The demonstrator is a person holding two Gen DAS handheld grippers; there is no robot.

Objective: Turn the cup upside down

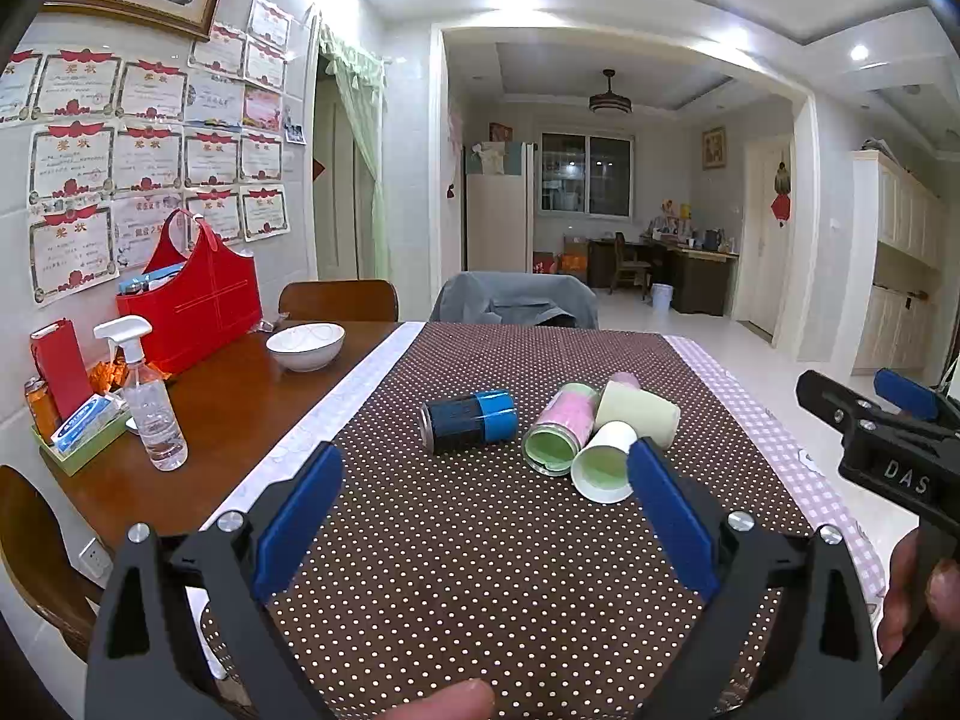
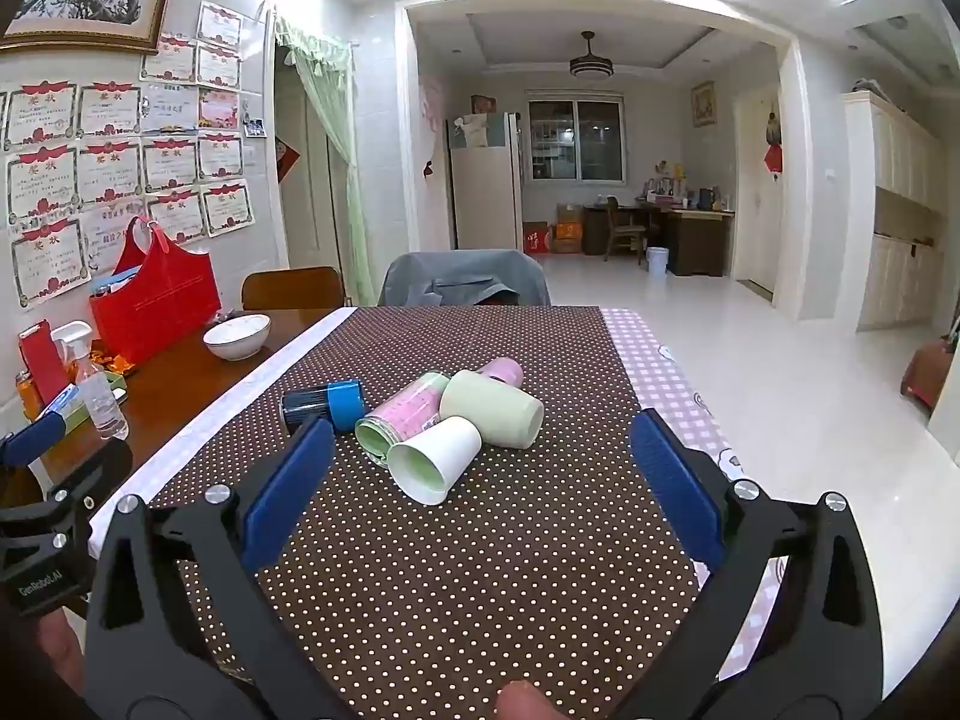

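I count four cups point(image 2: 435, 461) lying tipped mid-bench point(image 2: 480, 570), the pink one point(image 2: 503, 371) half hidden, while my left claw point(image 1: 486, 516) and right claw point(image 2: 480, 480) gape empty.

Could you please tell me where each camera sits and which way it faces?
Left wrist: on the left hand-held gripper, open, facing the cups across the table; right hand-held gripper at the right edge.
Right wrist: on the right hand-held gripper, open, facing likewise; left one at the left edge.
Shared: cups, bowl, red bag.
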